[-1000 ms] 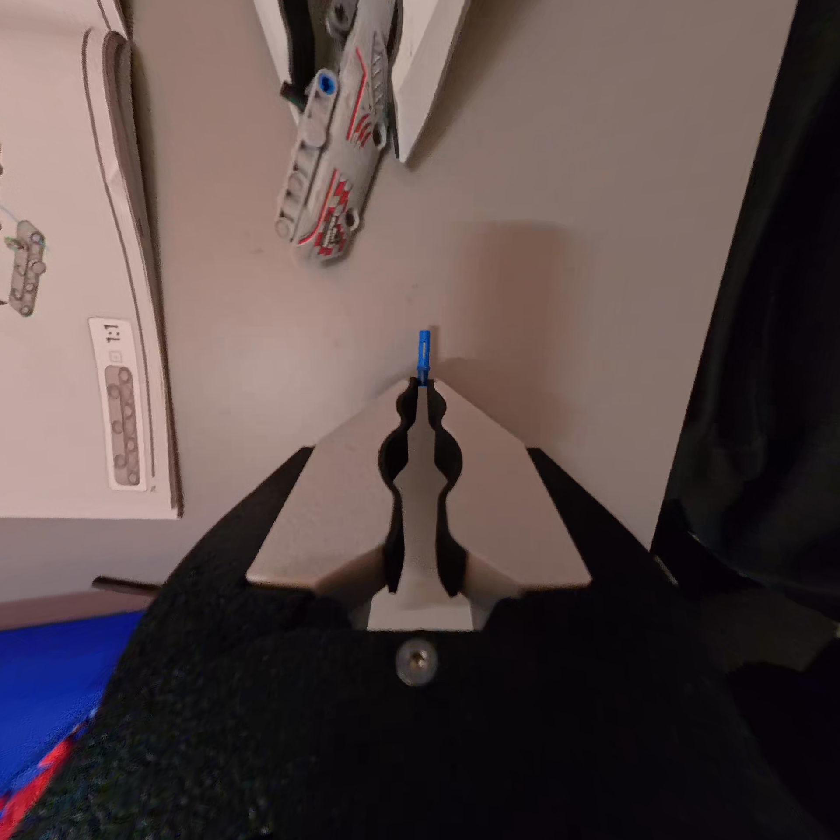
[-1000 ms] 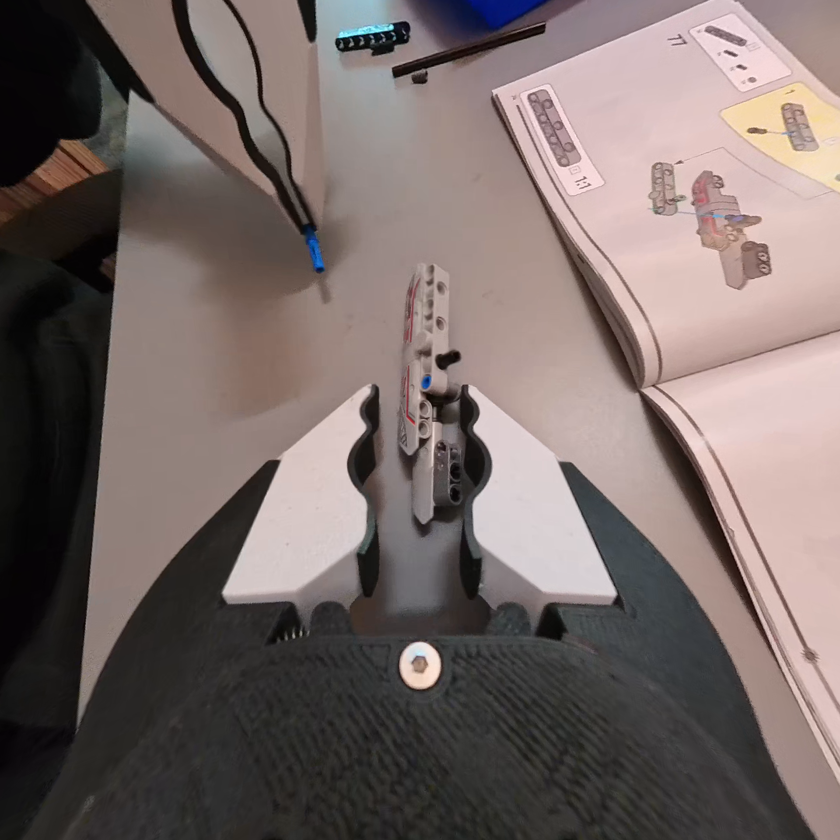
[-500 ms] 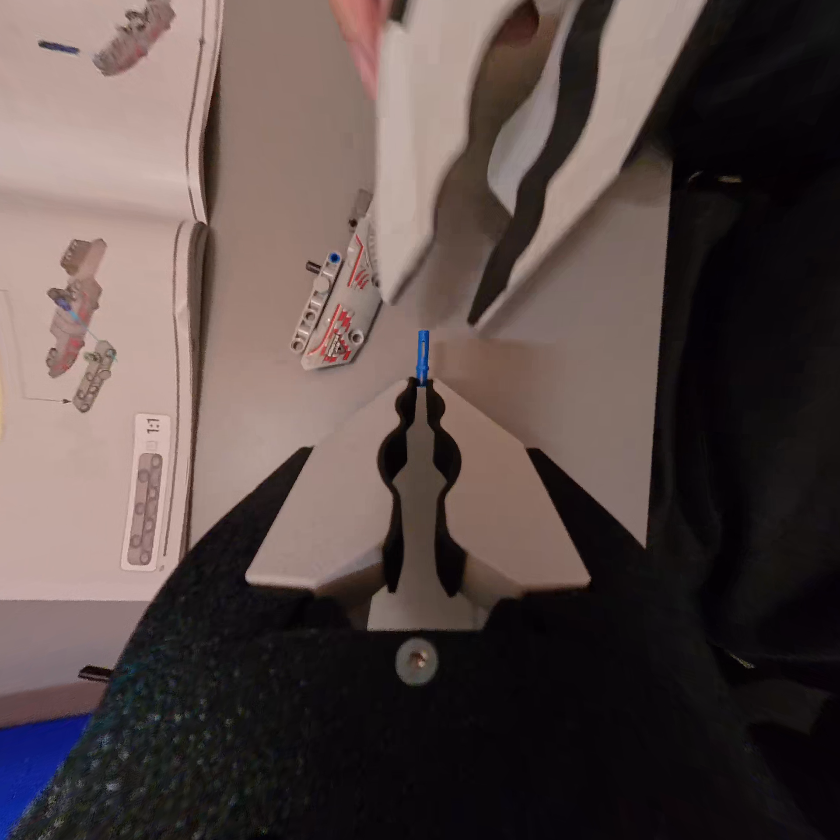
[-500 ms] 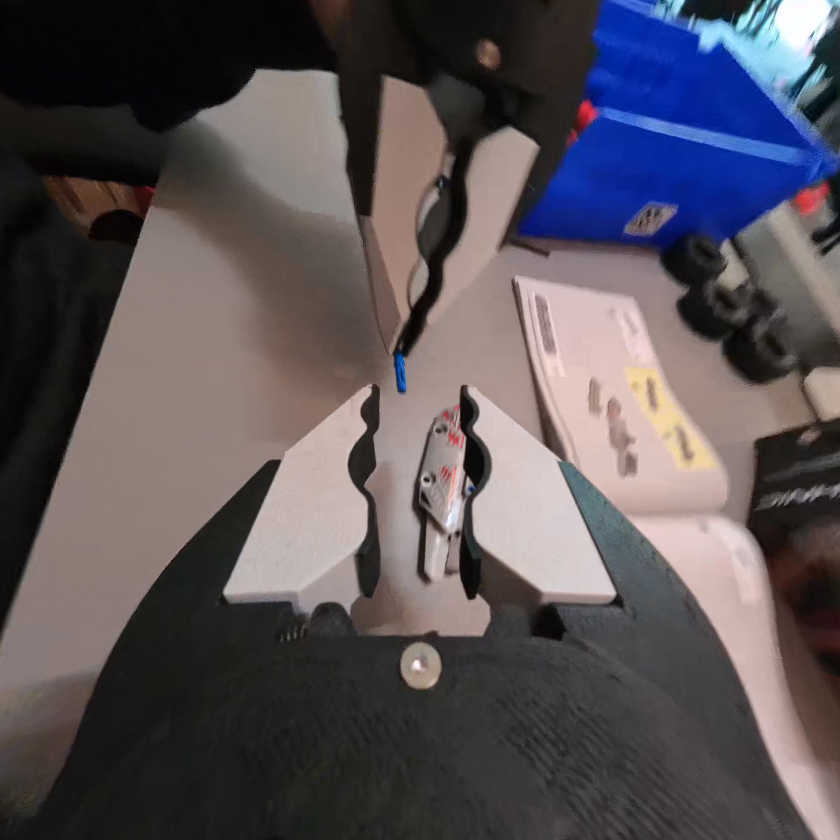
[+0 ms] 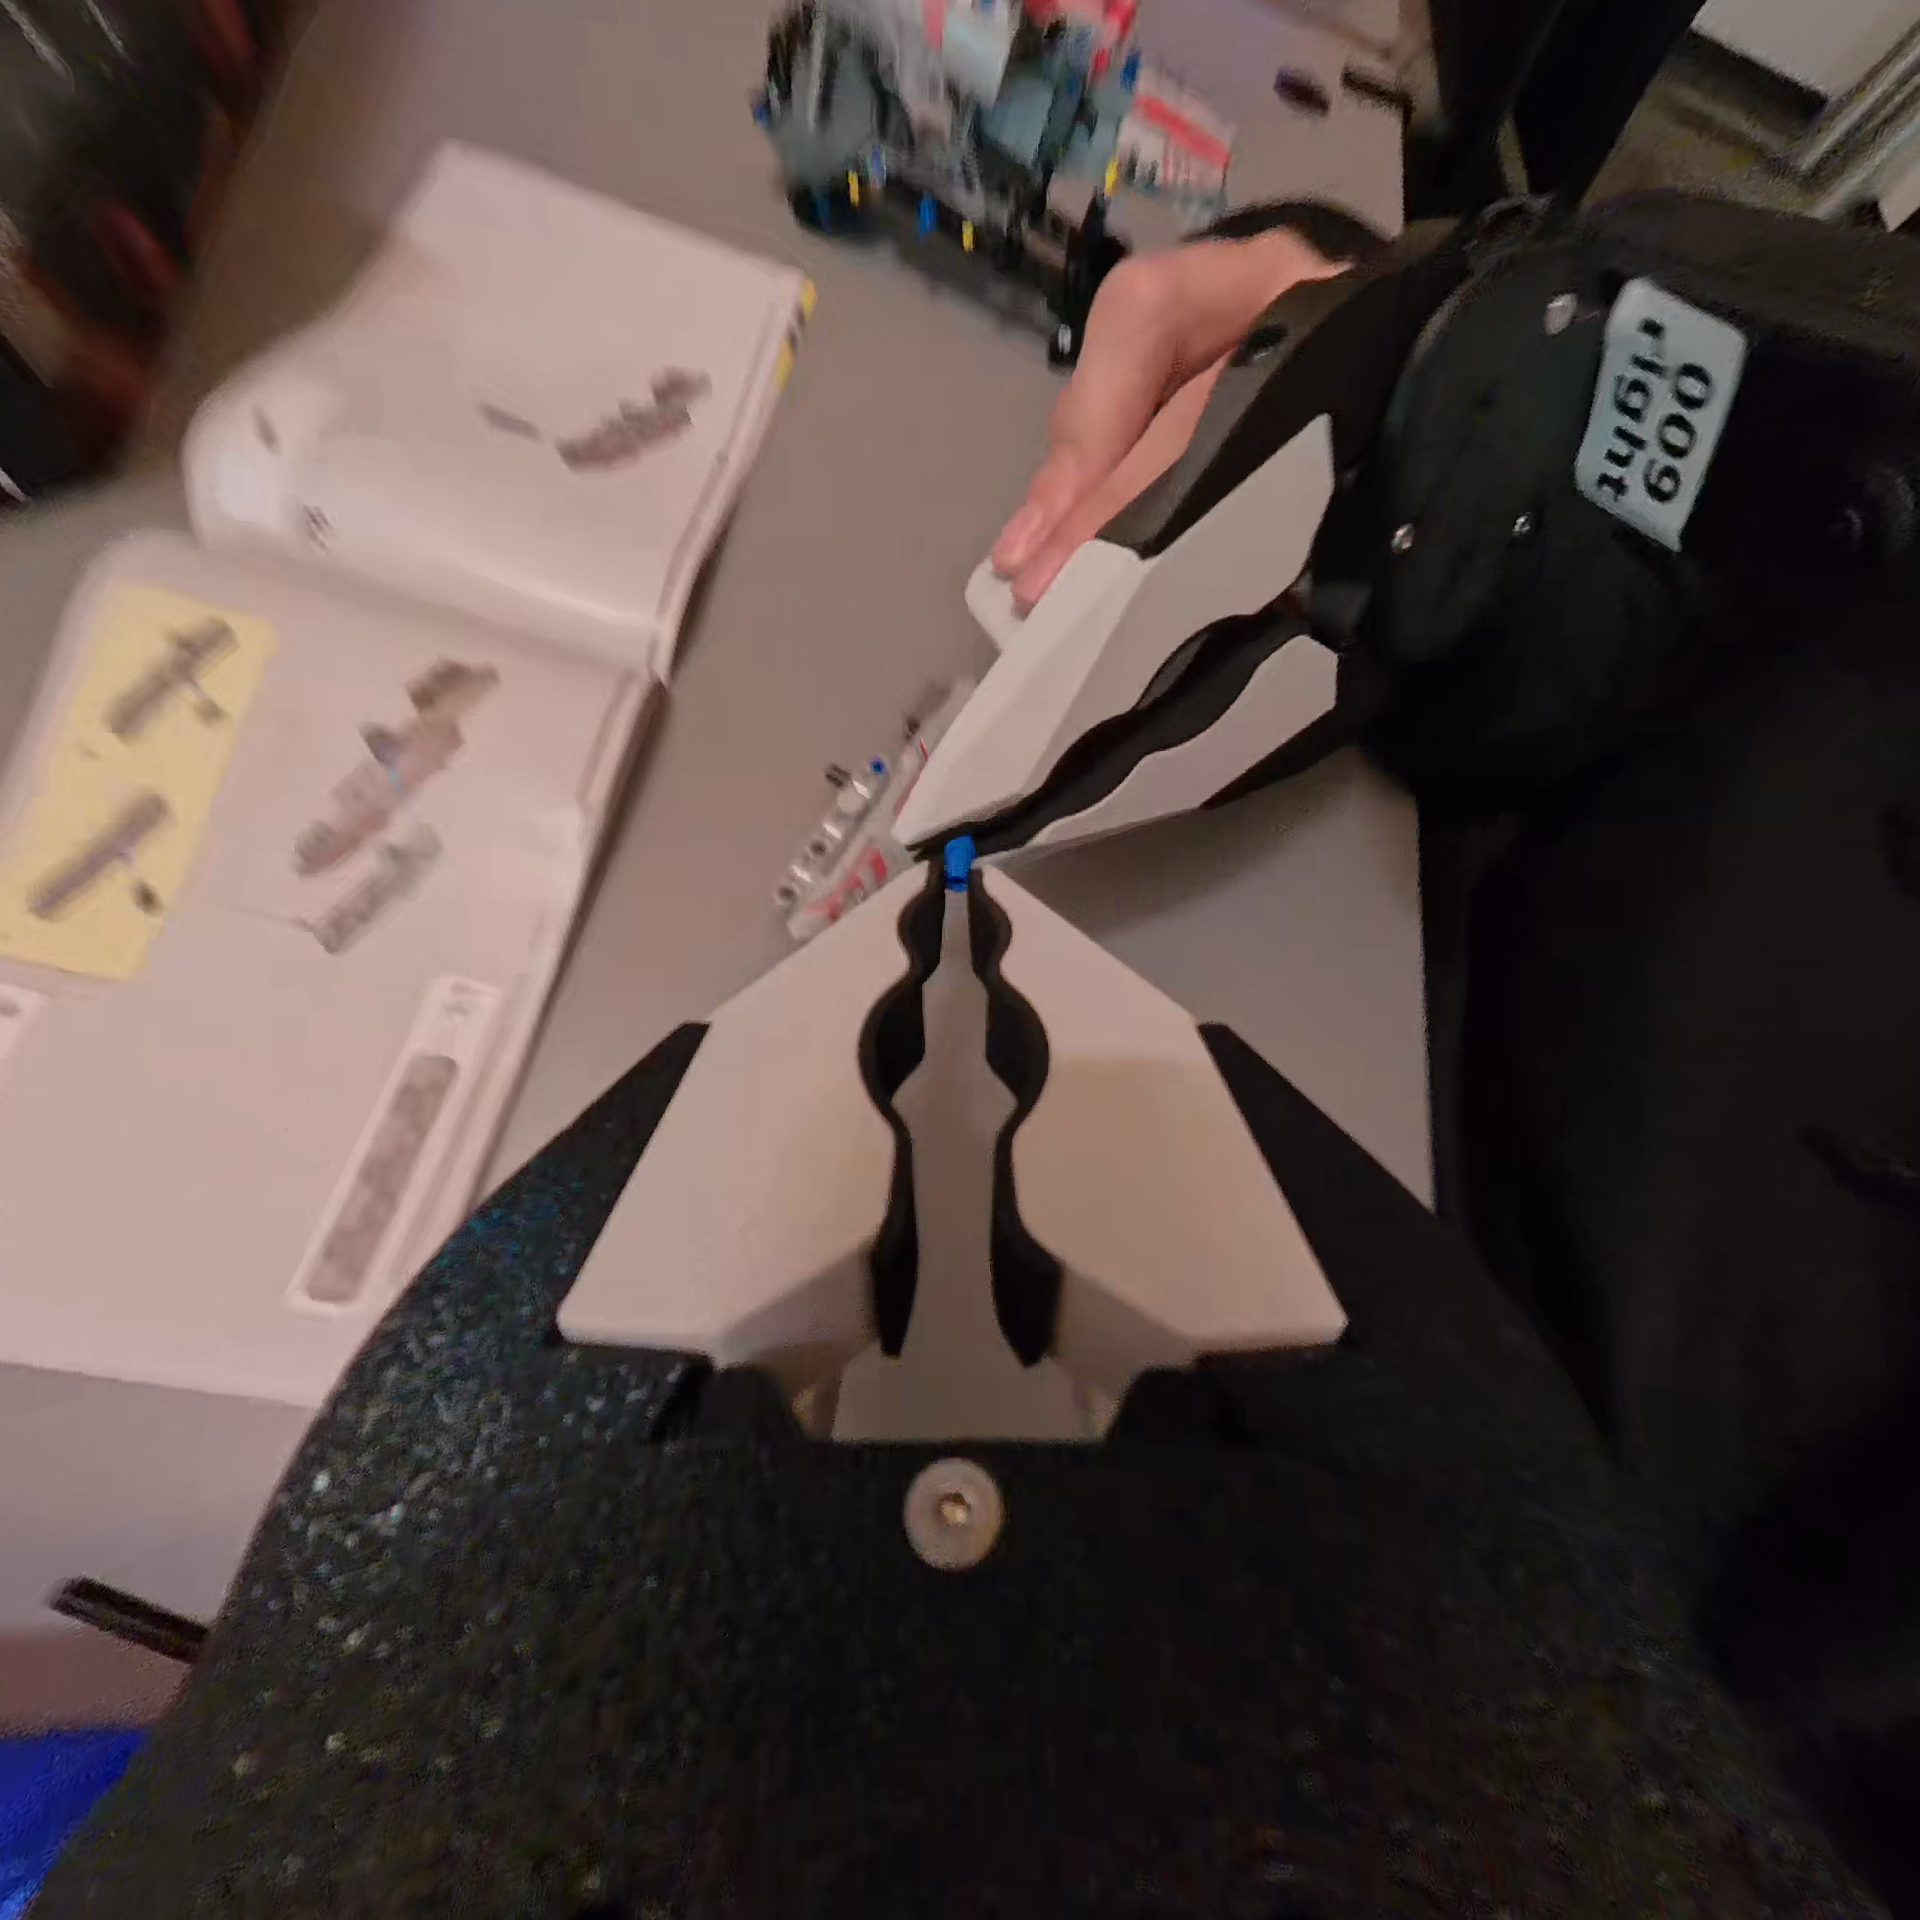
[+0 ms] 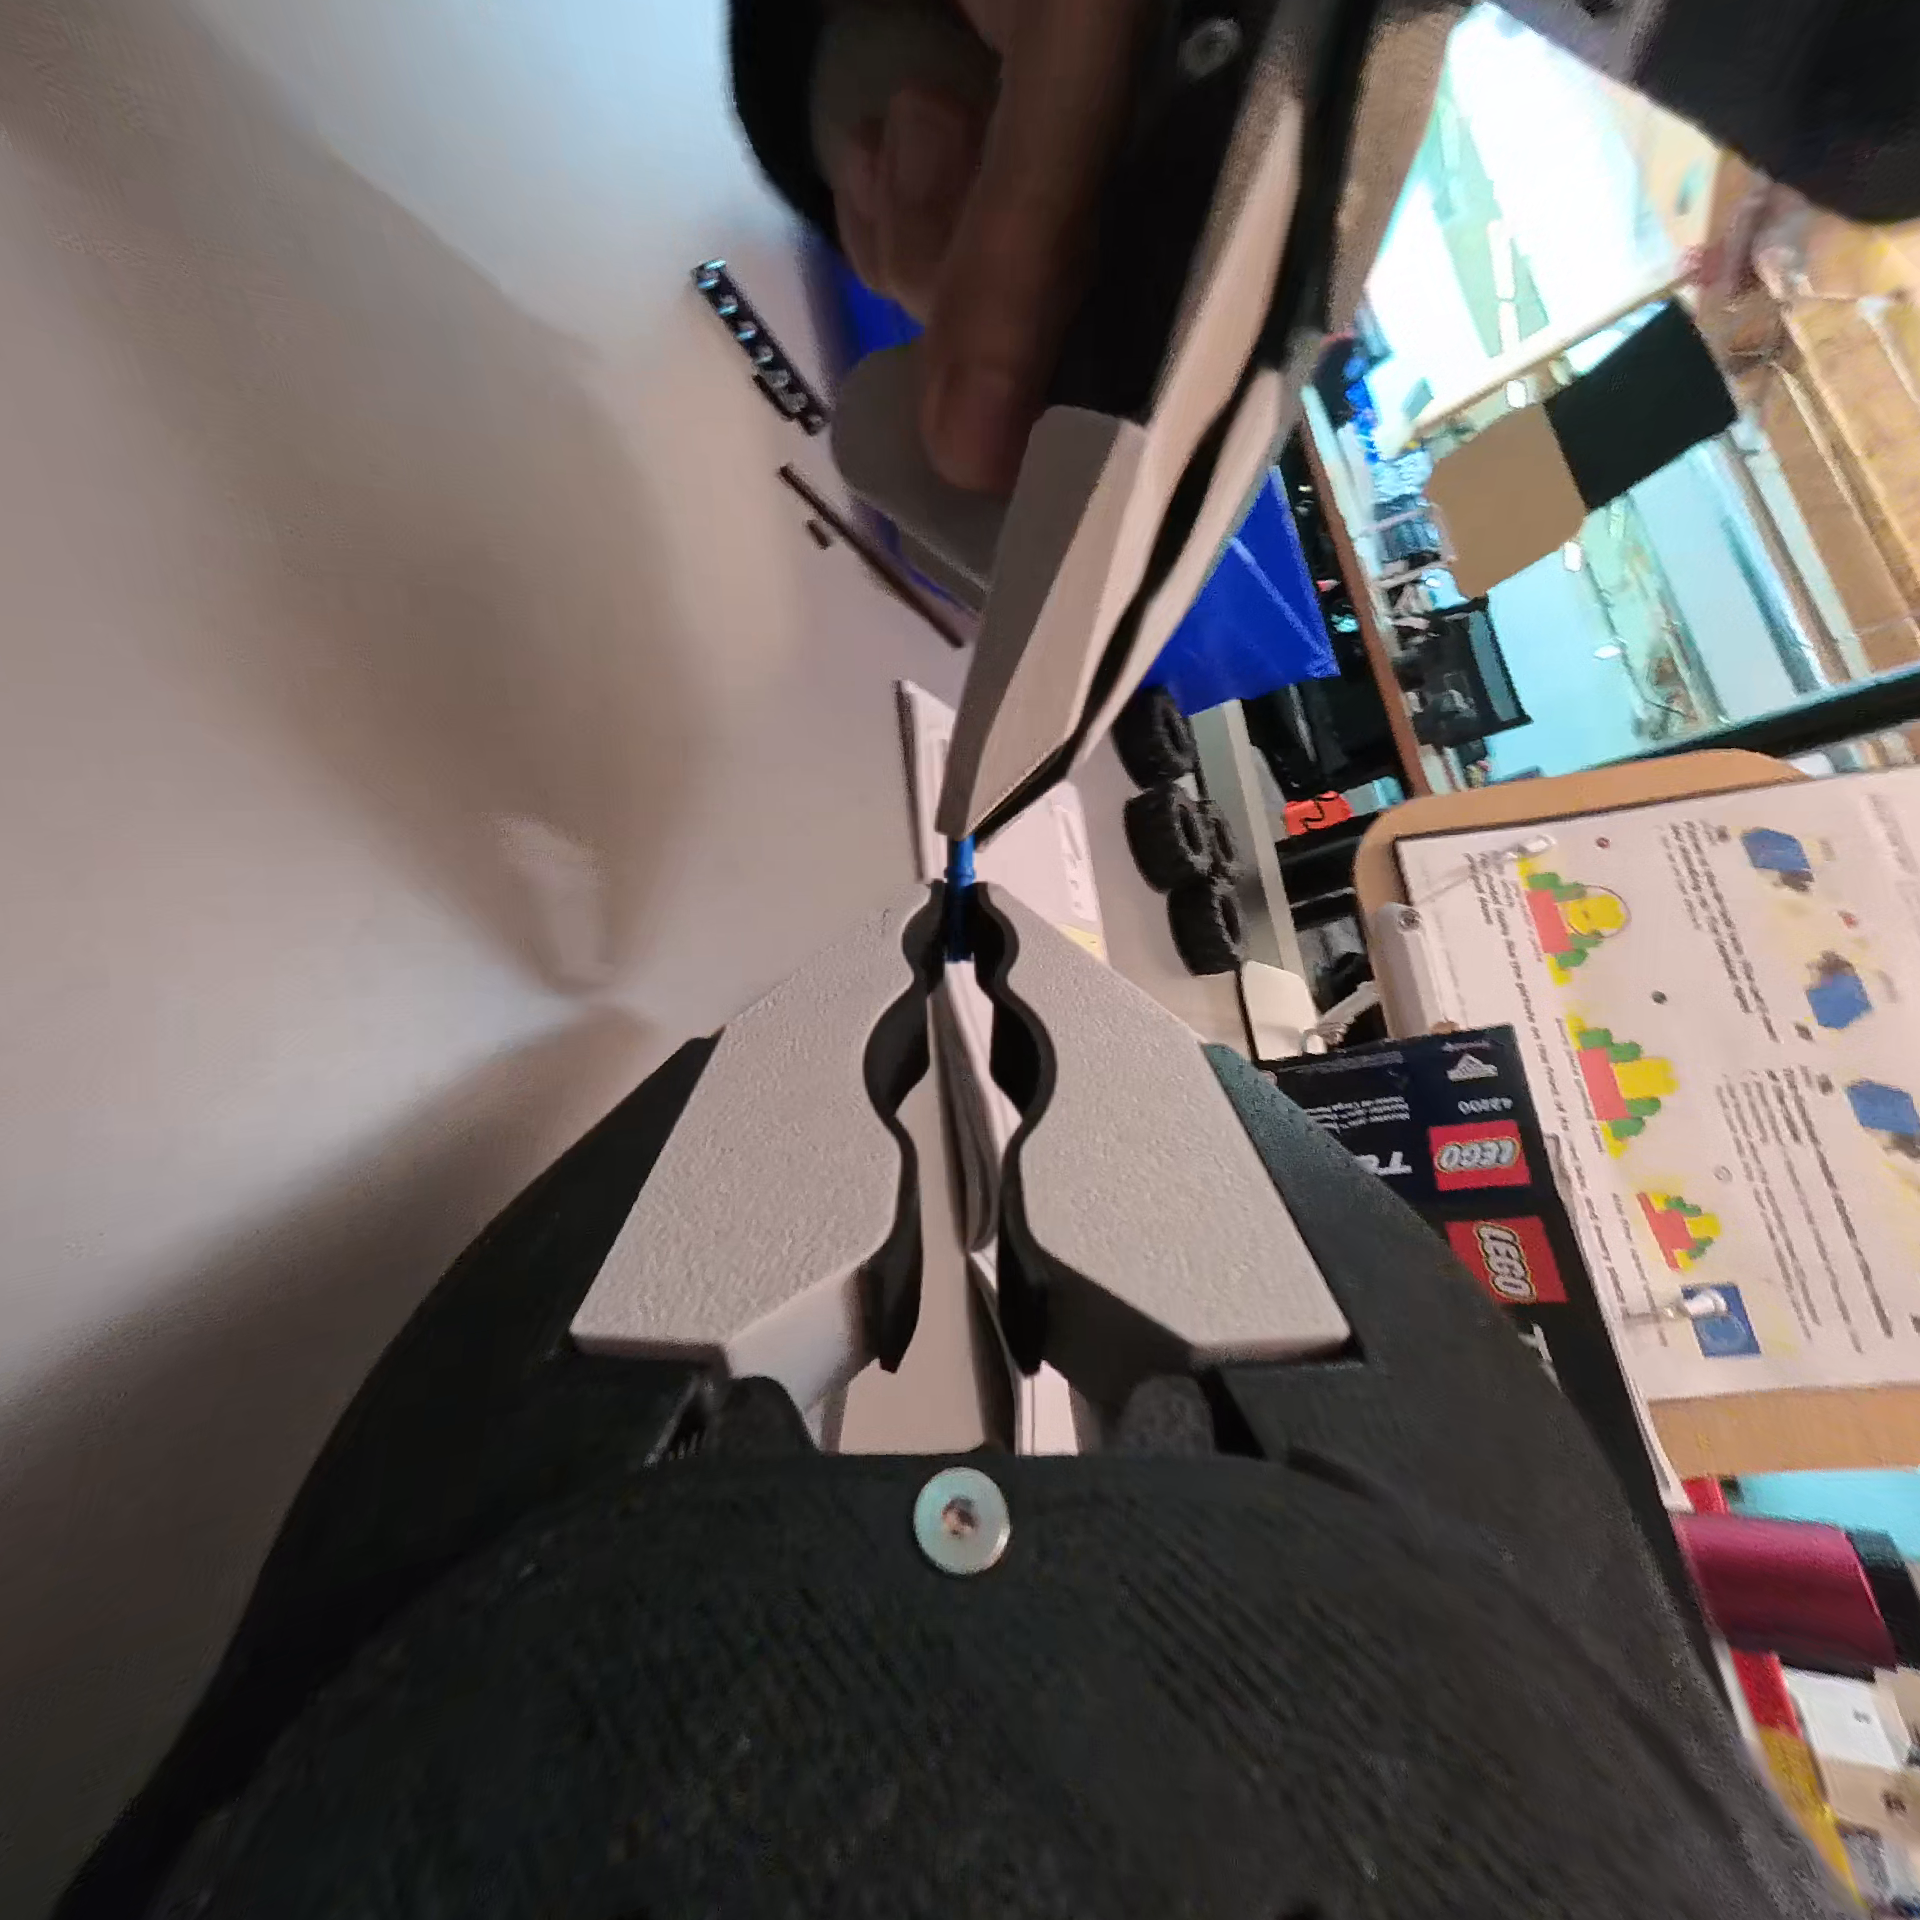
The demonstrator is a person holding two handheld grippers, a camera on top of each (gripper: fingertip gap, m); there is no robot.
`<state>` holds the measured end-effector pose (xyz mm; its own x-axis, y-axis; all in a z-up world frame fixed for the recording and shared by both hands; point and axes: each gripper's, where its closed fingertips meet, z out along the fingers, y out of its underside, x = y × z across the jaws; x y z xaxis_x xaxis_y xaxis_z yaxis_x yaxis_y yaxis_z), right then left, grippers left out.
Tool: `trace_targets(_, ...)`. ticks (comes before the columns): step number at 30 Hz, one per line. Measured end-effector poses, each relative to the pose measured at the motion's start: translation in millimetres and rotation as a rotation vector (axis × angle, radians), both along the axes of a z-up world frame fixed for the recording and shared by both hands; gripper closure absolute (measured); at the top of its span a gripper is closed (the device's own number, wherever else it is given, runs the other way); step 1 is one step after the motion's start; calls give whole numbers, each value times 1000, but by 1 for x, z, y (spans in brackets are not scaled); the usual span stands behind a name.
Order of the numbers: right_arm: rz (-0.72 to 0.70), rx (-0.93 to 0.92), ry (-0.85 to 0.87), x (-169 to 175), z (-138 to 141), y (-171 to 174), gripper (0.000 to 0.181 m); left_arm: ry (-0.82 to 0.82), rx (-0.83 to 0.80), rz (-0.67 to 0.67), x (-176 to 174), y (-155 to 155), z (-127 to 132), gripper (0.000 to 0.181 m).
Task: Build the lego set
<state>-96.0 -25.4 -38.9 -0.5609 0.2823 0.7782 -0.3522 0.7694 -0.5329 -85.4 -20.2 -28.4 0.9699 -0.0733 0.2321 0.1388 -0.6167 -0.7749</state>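
Note:
A small blue pin (image 5: 957, 858) sticks out of the tips of my left gripper (image 5: 954, 896), which is shut on it. My right gripper (image 6: 961, 927) meets it tip to tip and is shut on the pin's other end (image 6: 962, 883). In the left wrist view the right gripper (image 5: 940, 844) comes in from the upper right, with a hand on it. In the right wrist view the left gripper (image 6: 971, 821) comes down from above. The grey assembly with red stripes (image 5: 844, 847) lies on the table, partly hidden behind the right gripper's finger.
The open instruction booklet (image 5: 364, 831) lies left of the assembly. A partly built model (image 5: 987, 156) stands farther back. A black beam (image 6: 764, 348), a black axle (image 6: 873, 561), a blue bin (image 6: 1236, 613), black tyres (image 6: 1184, 831) and a dark box (image 6: 1455, 1174) are on the table.
My right gripper has left the grey assembly on the table, swung up and shut on the blue pin. My left gripper has kept hold of the pin and tilted.

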Motion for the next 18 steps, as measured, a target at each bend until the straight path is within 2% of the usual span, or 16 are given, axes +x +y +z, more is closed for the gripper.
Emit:
trace_targets(1,-17,-42,12,-3,5,2,179,53,66,1,-2,2,6,180)
trace_targets(4,-26,-253,-75,-5,19,5,180,227,237,49,-14,5,23,174)
trace_targets(7,-3,-425,-116,-4,34,6,180,210,316,29,-8,5,31,175)
trace_targets(12,2,-420,-113,-4,33,4,180,151,337,14,-3,8,31,173)
trace_targets(14,11,-424,-107,-3,34,1,180,147,328,4,-1,9,28,178)
trace_targets(18,5,-423,-110,-3,34,2,180,135,341,10,-1,10,29,179)
